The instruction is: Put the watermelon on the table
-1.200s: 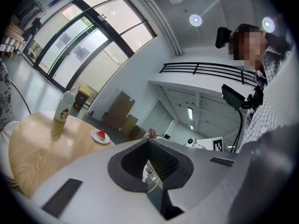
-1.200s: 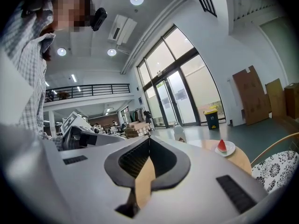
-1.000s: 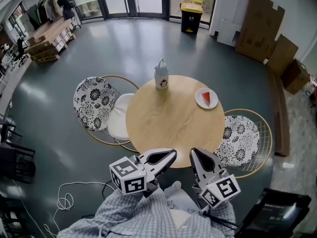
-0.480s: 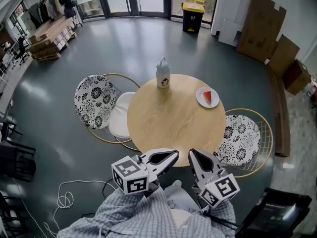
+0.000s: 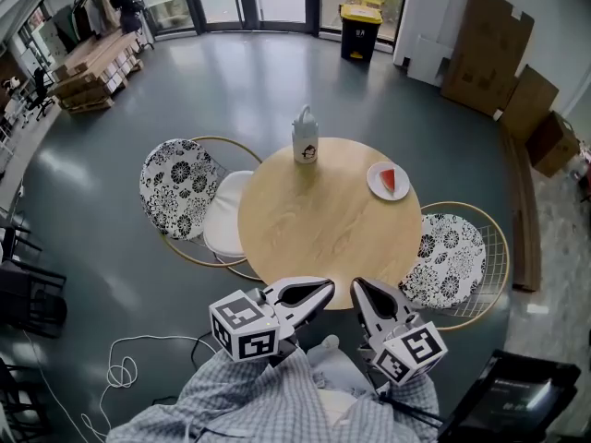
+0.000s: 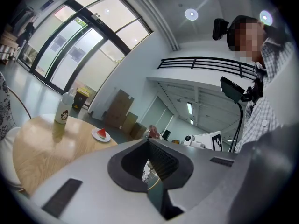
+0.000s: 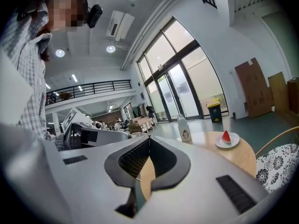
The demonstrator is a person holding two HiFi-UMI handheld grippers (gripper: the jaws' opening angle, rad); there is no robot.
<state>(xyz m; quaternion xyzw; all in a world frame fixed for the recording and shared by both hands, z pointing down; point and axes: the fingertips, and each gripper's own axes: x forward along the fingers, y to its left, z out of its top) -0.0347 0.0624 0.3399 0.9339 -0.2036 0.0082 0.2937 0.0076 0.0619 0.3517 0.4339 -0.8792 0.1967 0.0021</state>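
A red watermelon slice (image 5: pixel 388 180) lies on a small white plate (image 5: pixel 377 188) at the far right of the round wooden table (image 5: pixel 323 229). It also shows in the left gripper view (image 6: pixel 101 132) and the right gripper view (image 7: pixel 226 136). My left gripper (image 5: pixel 323 287) and right gripper (image 5: pixel 360 285) hang side by side at the table's near edge, close to my body and well short of the plate. Both are shut with nothing between the jaws, whose tips meet in the left gripper view (image 6: pixel 148 141) and the right gripper view (image 7: pixel 149 138).
A white bottle with a cartoon label (image 5: pixel 305 140) stands at the table's far edge. Black-and-white patterned chairs sit left (image 5: pixel 175 187) and right (image 5: pixel 451 257) of the table. A white cable (image 5: pixel 120 372) lies on the floor at left. Cardboard boxes (image 5: pixel 494 49) and a yellow-lidded bin (image 5: pixel 360 24) stand far back.
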